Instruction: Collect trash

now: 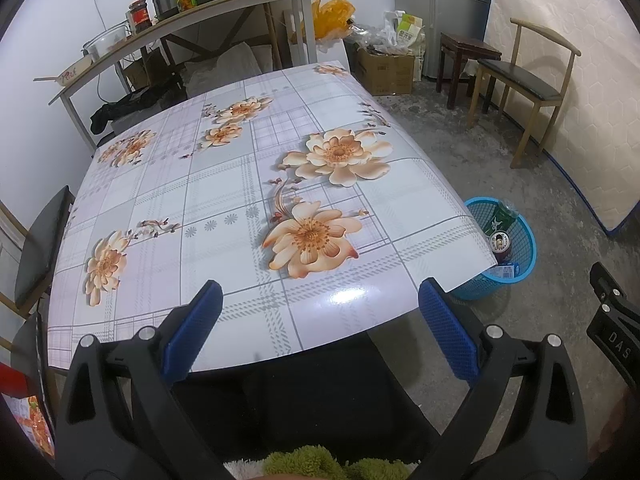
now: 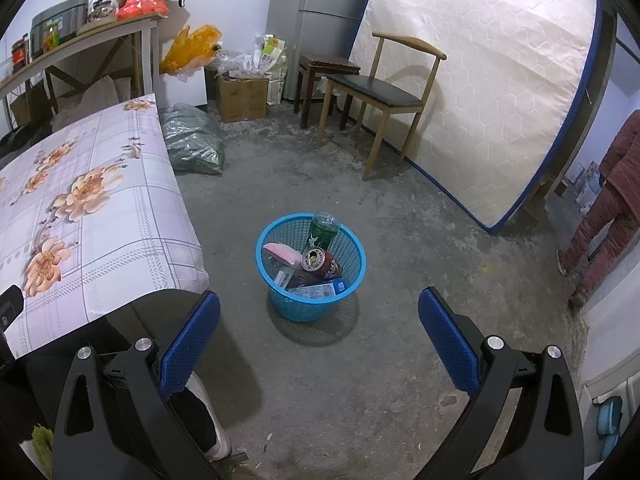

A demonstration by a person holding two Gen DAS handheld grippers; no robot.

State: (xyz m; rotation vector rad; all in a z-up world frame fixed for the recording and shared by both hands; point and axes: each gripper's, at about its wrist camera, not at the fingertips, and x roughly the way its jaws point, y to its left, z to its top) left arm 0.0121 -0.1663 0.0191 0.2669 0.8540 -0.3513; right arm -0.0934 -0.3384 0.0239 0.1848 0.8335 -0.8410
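Observation:
A blue mesh basket (image 2: 352, 276) stands on the concrete floor beside the table. It holds a green bottle (image 2: 322, 234), a red can (image 2: 324, 266), a pink item (image 2: 284, 254) and a blue and white carton (image 2: 316, 290). The basket also shows in the left wrist view (image 1: 520, 252), partly hidden by the table corner. My right gripper (image 2: 319, 338) is open and empty, above the floor in front of the basket. My left gripper (image 1: 320, 330) is open and empty over the near edge of the flowered table (image 1: 224, 200). Part of the right gripper shows at the right edge (image 1: 612, 320).
A wooden chair (image 2: 384, 96) and dark stool (image 2: 324, 80) stand by a leaning mattress (image 2: 500, 80). A cardboard box (image 2: 242, 96), bags and a cluttered shelf (image 1: 180, 20) line the back wall. A grey plastic bag (image 2: 196, 140) lies by the table. A person's legs (image 2: 600, 208) are at right.

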